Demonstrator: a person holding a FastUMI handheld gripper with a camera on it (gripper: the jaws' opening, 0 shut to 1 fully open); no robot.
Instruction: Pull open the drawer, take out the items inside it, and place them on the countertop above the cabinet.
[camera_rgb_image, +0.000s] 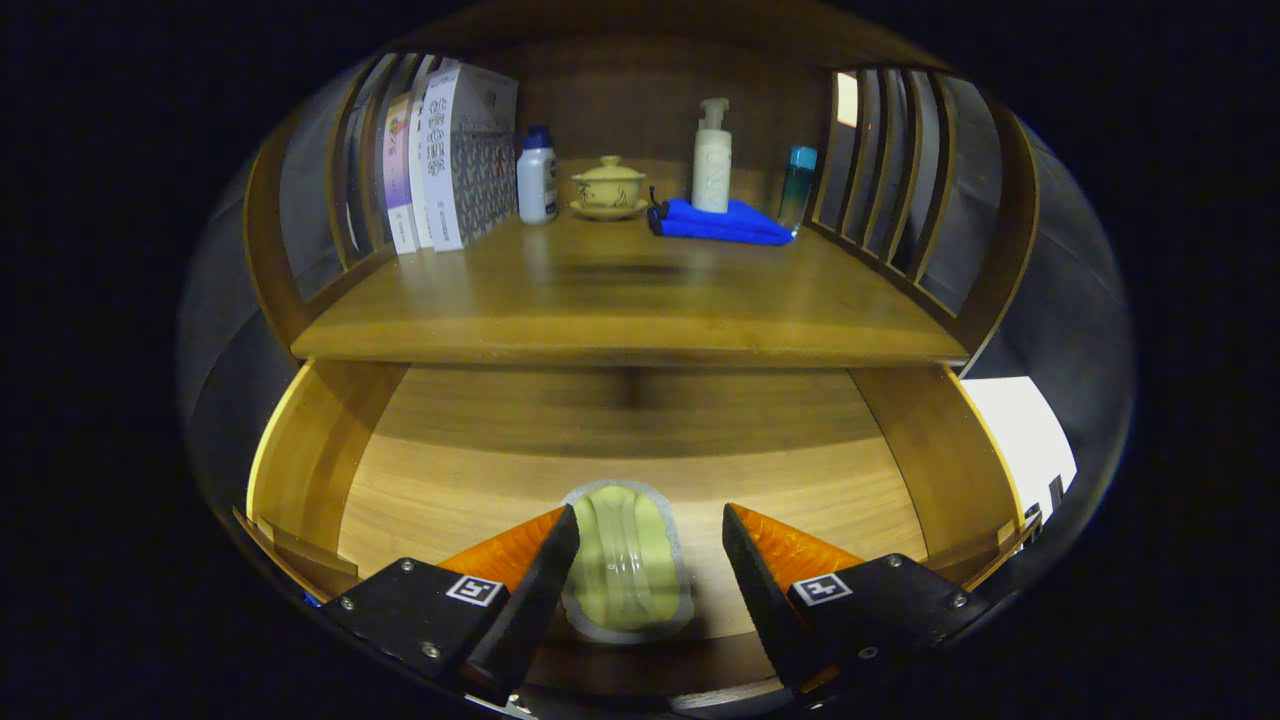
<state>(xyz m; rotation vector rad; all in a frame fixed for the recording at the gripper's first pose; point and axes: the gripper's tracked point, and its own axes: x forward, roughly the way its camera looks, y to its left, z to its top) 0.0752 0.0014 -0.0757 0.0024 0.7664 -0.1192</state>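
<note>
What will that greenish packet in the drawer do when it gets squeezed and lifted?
The packet looks like a thin sealed wrapper, so it probably crinkles and feels light. Its glossy film may slip. It lies flat in the drawer, between the open hand-held gripper fingers, so it shouldn't roll.

Dim overall, warm cast. Light falls from above and in front: drawer (620, 470) floor is brightest near the tool (650, 535), going dark toward the back where the worktop (620, 300) casts a broad shadow band. A soft dark smear of shadow lies on the worktop ahead of the cup (608, 187). Faint sheen on the worktop's wood, no hard glare. Packet (625, 565) between the fingers is evenly lit, its clear wrap catching slight highlights. White patch (1020, 435) beside the drawer is blown out. Strong fisheye bend: slats (900, 170) and drawer sides curve outward. Centre is sharp; edges soften and darken.
</note>
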